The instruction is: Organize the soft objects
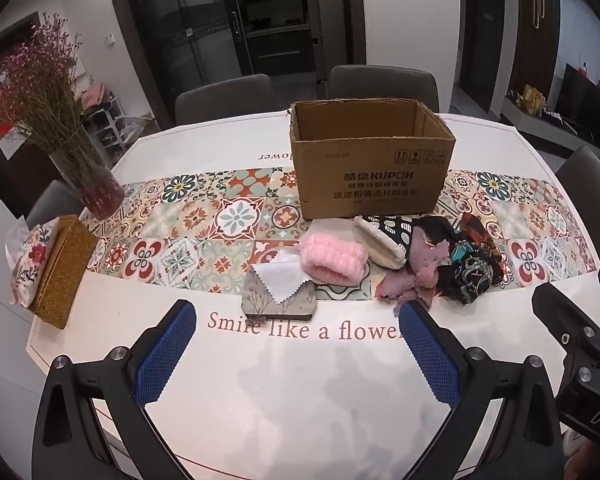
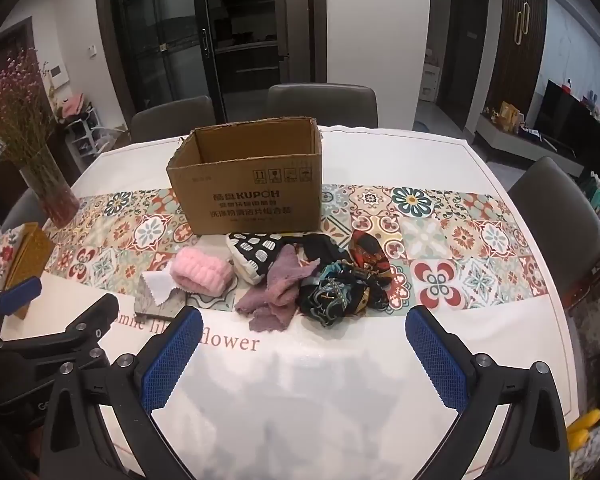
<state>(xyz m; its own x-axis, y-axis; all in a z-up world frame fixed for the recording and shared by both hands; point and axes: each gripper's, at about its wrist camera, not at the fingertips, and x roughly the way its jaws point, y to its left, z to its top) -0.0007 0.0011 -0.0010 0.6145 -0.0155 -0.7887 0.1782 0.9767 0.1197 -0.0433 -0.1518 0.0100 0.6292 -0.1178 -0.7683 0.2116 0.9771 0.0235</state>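
Two grippers, both mine, both held low over the white table [image 1: 260, 400] with nothing between the fingers: left gripper [image 1: 300, 352] jaws spread wide, right gripper [image 2: 304, 356] jaws spread wide too. Landmark is the open cardboard box [image 1: 372, 160], upright on the patterned runner [image 1: 204, 216], open top showing only bare inner walls from here. All soft stuff sits on the table just in front of the box. Pink fluffy band [image 1: 334, 258] lies in front of the box's left half. Grey pouch [image 1: 278, 300] with a white cloth [image 1: 286, 280] on top is nearer me than the band, touching it. Cream-and-black spotted pouch [image 2: 256, 256] lies right against the box's front wall, beside the band. Mauve fuzzy cloth [image 2: 278, 292] is in front of the box's right corner, crumpled, overlapping the spotted pouch. Dark printed scarves [image 2: 344, 288] are bunched beyond the box's right edge, touching the mauve cloth. Well left of the box: vase of dried flowers [image 1: 92, 184] and a woven tissue box [image 1: 60, 272] at the table edge.
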